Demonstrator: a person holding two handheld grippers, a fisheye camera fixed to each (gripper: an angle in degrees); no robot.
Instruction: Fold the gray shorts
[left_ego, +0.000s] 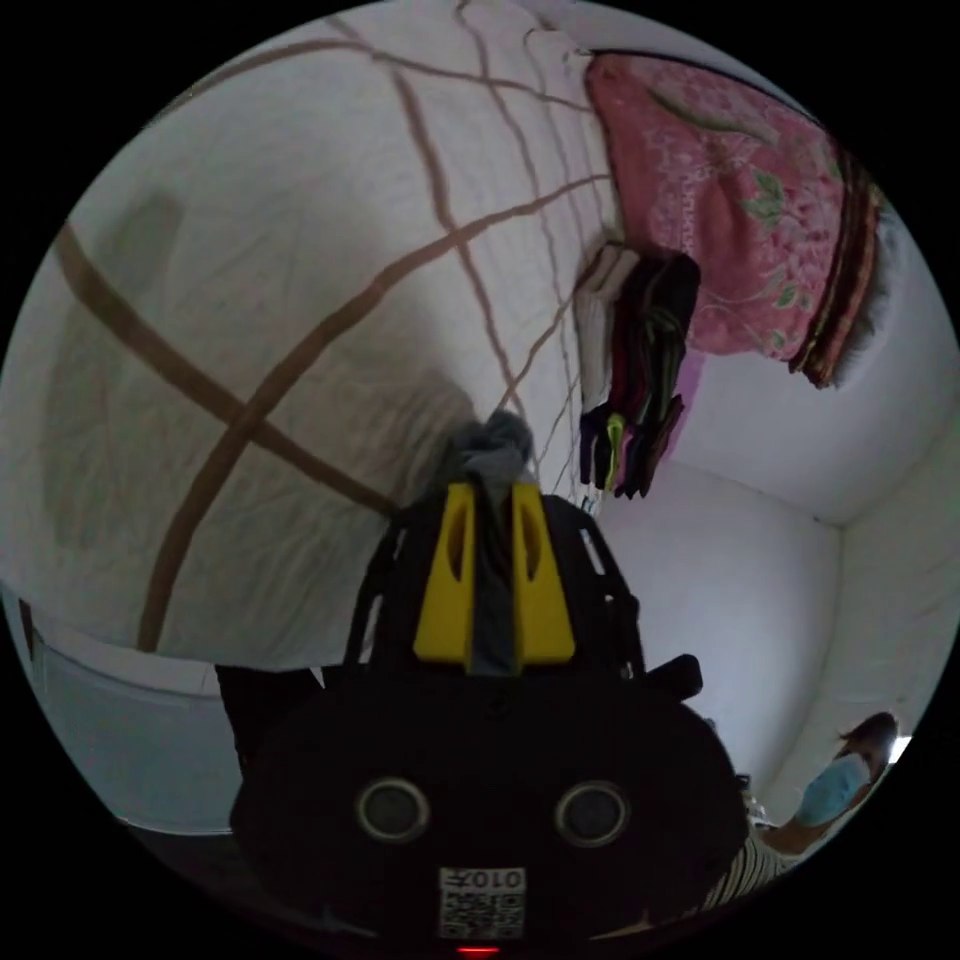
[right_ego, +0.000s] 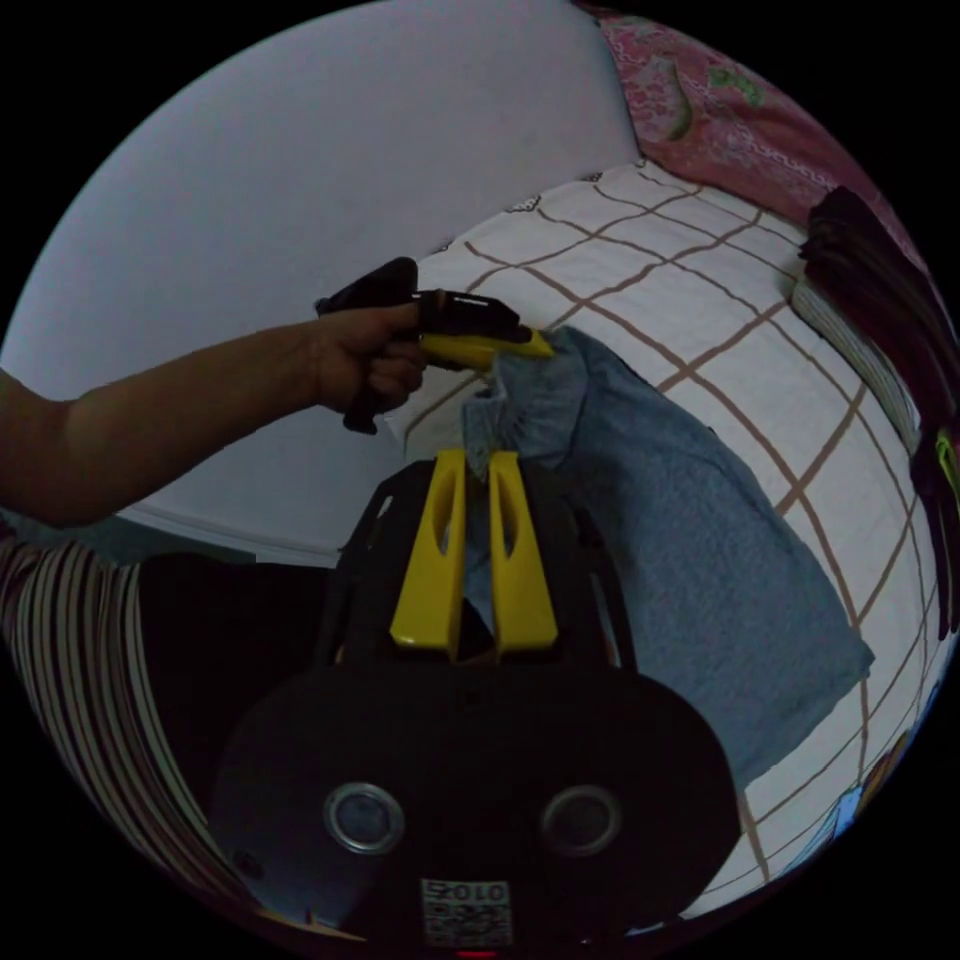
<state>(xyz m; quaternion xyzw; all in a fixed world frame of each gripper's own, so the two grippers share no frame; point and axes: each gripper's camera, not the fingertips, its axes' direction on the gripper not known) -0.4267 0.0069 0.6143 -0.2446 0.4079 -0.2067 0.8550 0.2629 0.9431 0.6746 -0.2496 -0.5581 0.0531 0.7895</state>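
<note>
- Two yellow-jawed tools grip the soft gray knit shorts by one edge, apparently to lift and stretch it for folding.
- Left tool, at centre frame of the left gripper view, has its jaws clamped on a bunched fold of gray cloth.
- Right tool, at centre of the right gripper view, has its jaws pressed together on the fabric edge; above it the person's hand holds the left tool, pinching the same edge.
- Most of the shorts trail toward lower right across the white bed sheet with brown grid lines.
- Beside it, a stack of dark folded clothes lies under the pink floral pillow, well apart from the shorts.
</note>
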